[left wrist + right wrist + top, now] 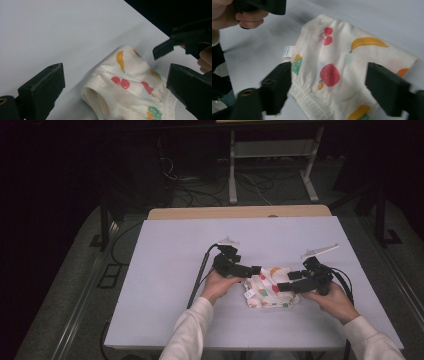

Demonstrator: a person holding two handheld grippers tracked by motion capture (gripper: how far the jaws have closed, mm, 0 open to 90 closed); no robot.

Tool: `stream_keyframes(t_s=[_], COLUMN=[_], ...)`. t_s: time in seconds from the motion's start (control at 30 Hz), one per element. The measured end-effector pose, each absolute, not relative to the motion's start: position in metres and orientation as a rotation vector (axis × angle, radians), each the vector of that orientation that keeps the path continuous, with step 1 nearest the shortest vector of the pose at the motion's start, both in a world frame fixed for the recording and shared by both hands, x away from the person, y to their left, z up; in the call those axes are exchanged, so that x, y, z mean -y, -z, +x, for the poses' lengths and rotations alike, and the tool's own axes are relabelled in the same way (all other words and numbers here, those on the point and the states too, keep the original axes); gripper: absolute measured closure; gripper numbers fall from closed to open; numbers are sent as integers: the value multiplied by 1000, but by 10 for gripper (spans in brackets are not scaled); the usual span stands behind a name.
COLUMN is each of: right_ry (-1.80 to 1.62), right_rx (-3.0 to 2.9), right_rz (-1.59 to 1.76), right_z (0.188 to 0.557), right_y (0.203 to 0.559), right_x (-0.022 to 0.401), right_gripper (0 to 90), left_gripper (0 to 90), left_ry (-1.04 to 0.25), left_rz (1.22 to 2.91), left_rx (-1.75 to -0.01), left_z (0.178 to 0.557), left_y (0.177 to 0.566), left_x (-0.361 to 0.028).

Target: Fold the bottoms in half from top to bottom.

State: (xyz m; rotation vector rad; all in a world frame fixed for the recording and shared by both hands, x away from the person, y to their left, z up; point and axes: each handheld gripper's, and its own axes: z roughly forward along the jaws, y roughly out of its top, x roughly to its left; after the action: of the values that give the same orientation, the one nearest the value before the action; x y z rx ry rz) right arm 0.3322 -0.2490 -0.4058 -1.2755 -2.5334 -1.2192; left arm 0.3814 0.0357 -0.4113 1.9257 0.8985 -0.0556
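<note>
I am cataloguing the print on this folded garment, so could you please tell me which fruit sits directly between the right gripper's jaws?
The red strawberry on the folded garment; the cherries and yellow banana are printed farther from the jaws.

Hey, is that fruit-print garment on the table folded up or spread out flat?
Folded. The fruit-print garment lies as a compact bundle, layered edges showing at one end, on the table.

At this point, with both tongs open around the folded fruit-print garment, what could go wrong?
1. The folded garment lies loose between the open right tongs; its layers may spring apart.
2. The left tongs are open at the rolled end; closing there might catch only the top layer.
3. Both tongs work close together and could collide.
</note>
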Motion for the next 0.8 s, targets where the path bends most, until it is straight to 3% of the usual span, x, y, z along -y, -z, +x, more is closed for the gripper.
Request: stream_keyframes(t_s=[0.17, 0.33, 0.8], right_ry=[1239, 1263, 1312], right_rx=[2518, 2475, 2398], right_rz=[-1293, -1346, -1432], right_z=[346, 362, 392], right_y=[401, 403, 419], right_x=[257, 271, 299], right_gripper=[42, 21, 60], left_gripper=[0, 0, 0], left_ry=[55, 55, 86], left_rz=[1937, 1938, 1918], left_rx=[-897, -919, -969], left_z=[388, 396, 413], left_y=[412, 416, 431], left_x=[-36, -39, -47])
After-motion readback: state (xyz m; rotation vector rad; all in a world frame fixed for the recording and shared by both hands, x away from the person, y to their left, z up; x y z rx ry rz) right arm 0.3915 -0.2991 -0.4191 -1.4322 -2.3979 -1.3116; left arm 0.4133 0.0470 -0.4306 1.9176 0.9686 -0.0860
